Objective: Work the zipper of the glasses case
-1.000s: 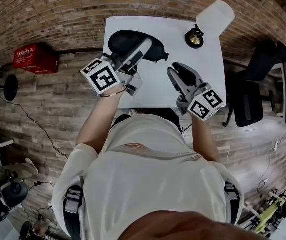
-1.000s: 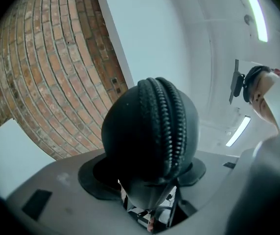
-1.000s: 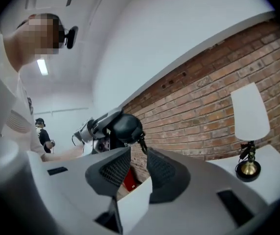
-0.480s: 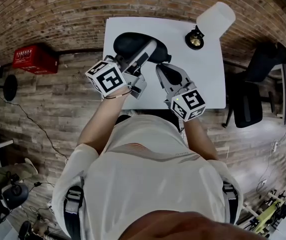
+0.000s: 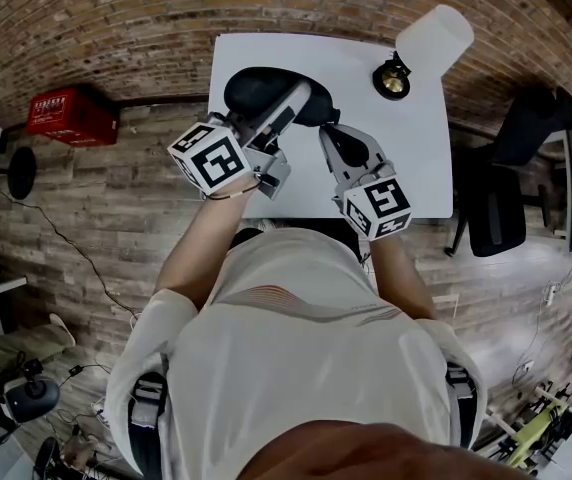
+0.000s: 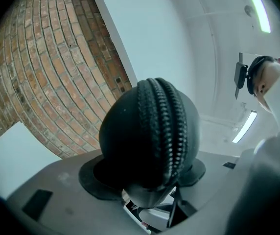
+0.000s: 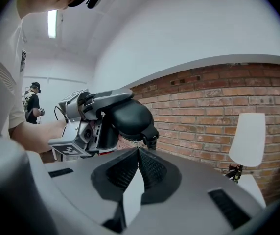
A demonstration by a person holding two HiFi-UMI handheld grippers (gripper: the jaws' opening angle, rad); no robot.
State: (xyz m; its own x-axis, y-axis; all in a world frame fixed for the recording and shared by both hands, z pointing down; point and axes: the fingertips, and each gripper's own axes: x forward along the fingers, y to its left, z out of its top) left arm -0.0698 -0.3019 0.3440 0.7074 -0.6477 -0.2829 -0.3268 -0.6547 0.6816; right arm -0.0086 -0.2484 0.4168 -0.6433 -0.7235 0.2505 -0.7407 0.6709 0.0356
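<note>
1. While the left gripper (image 5: 294, 98) clamps the black glasses case (image 5: 261, 88) across its body, with its fingers spread wide around it, the case hangs over the left part of the white table (image 5: 411, 158), clear of the lamp (image 5: 428, 40).
2. Change noted: a second ago the right gripper (image 5: 328, 133) sat off to the right, well apart from the case. It has since swung in to the case's near end.
3. Its jaws have just been closing. The fingers now meet at their tips, and the small zipper pull (image 7: 139, 142) appears to be pinched there.
4. The zipper (image 6: 165, 126) looks fully closed along the seam.
5. Judgement: both grips are set, so pulling the slider along the seam comes next. The pinch is thin and may slip.
</note>
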